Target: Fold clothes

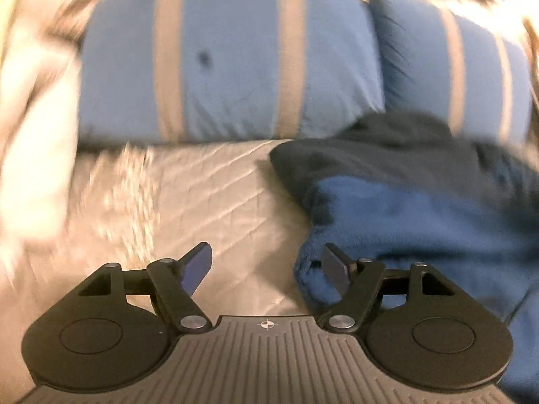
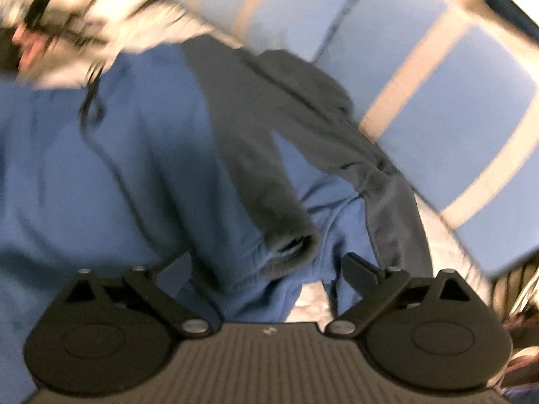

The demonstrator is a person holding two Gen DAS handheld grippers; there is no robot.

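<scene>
Lying rumpled on the pale quilted bedcover (image 1: 202, 195), your blue fleece jacket with dark grey panels (image 2: 141, 155) sits just in front of the two light-blue pillows with tan stripes (image 1: 229, 60). Both views are blurred, so fine detail is lost. In the right wrist view a grey sleeve with an open cuff (image 2: 286, 242) crosses the blue body of the jacket, and a dark cord or zip line runs down the chest.

Your left tongs (image 1: 267, 266) stand wide open and hold nothing; the right-hand finger (image 1: 337, 269) sits at the jacket's soft blue hem, the other over bare bedcover. Your right tongs (image 2: 269, 269) are also spread wide, with fleece bunched between the fingers, though you cannot tell whether they touch it.

Open bedcover lies to the left of the jacket; the pillows close off the far edge.
</scene>
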